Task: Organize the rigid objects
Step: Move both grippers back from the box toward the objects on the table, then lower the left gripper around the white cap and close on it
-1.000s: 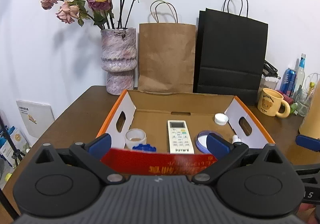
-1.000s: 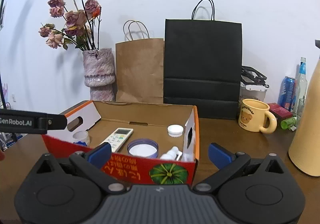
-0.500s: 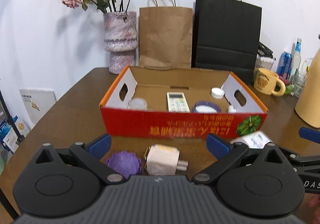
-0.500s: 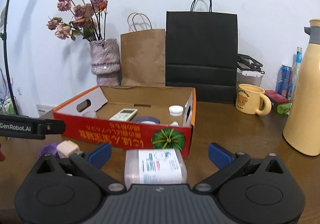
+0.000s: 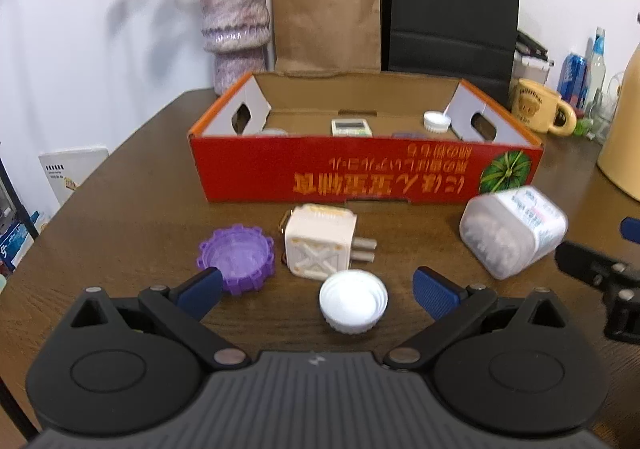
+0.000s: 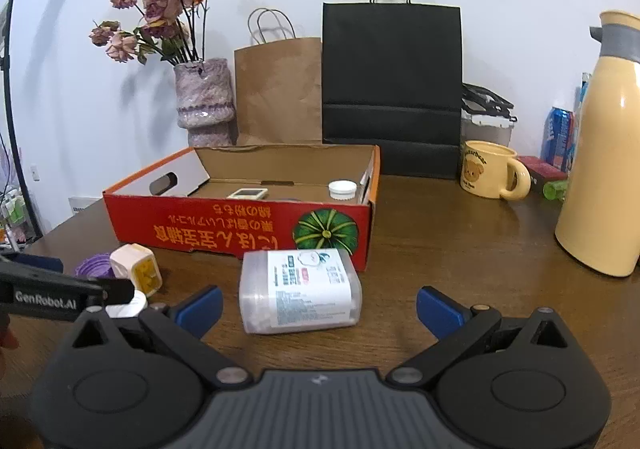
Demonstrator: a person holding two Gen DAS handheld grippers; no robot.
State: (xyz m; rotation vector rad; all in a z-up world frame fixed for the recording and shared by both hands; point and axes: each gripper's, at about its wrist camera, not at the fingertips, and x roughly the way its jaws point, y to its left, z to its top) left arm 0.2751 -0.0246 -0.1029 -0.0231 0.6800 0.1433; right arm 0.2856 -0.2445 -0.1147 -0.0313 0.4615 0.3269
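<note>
A red cardboard box (image 5: 368,173) (image 6: 240,229) sits mid-table, holding a remote (image 5: 351,127), a white cap (image 5: 436,121) and other small items. In front of it lie a purple lid (image 5: 238,259), a cream plug adapter (image 5: 320,247), a white cap (image 5: 353,301) and a clear labelled container (image 5: 514,235) (image 6: 298,291) on its side. My left gripper (image 5: 318,291) is open, low over the table, with the white cap between its fingers, untouched. My right gripper (image 6: 318,307) is open just short of the container, which lies between its fingers.
A vase of dried roses (image 6: 204,101), a brown paper bag (image 6: 278,89) and a black bag (image 6: 392,89) line the back wall. A yellow bear mug (image 6: 486,169), cans and a tall cream thermos (image 6: 604,153) stand at the right. The table's left edge (image 5: 100,169) curves away.
Both grippers have pulled back from the box and dropped lower. The loose objects in front of the box have come into view and now lie between the open fingers.
</note>
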